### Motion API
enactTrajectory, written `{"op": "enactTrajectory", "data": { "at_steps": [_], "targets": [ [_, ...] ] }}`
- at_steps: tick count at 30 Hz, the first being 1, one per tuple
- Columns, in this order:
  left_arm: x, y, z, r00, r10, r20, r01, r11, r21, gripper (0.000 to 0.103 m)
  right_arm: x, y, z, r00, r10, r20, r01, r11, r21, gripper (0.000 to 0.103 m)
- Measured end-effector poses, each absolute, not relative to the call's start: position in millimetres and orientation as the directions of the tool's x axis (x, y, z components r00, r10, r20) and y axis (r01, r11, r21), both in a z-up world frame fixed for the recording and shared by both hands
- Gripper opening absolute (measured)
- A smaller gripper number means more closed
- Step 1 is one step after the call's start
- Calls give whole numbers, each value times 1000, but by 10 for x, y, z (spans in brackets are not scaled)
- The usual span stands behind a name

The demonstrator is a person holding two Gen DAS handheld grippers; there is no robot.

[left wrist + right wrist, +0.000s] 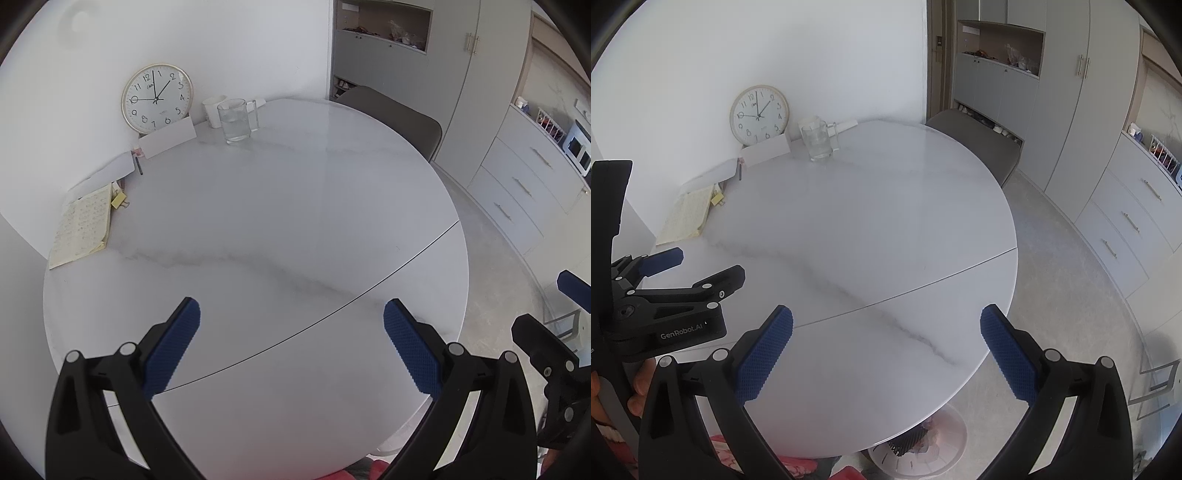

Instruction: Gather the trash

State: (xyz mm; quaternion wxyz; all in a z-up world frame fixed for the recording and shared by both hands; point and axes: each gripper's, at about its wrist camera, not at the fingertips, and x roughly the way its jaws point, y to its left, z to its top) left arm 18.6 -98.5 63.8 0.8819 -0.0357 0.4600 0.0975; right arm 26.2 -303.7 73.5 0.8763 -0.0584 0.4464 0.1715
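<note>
My left gripper (291, 314) is open and empty above the near part of the round white marble table (280, 206). My right gripper (886, 321) is open and empty above the table's (871, 221) near right edge. The left gripper also shows at the left of the right wrist view (701, 269). A white bin (919, 446) with dark and pale trash inside stands on the floor below the table's near edge. No loose trash shows on the tabletop.
At the table's far left stand a wall clock (157, 98), a white card (168, 138), a glass mug (236, 120), a white cup (213, 109) and a yellow notebook (83, 225). A grey chair (399, 118) stands behind. Cabinets (517, 192) line the right.
</note>
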Motion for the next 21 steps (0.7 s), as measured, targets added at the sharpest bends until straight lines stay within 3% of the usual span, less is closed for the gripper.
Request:
{"op": "enactTrajectory", "data": {
  "at_steps": [10, 21],
  "targets": [
    [176, -1025, 647, 599, 154, -786, -199, 979, 40, 95, 262, -3021, 688, 531, 254, -808, -353, 934, 61, 101],
    [231, -1032, 605, 567, 159, -809, -193, 980, 57, 95, 268, -2999, 665, 524, 255, -812, -354, 933, 63, 101]
  ]
}}
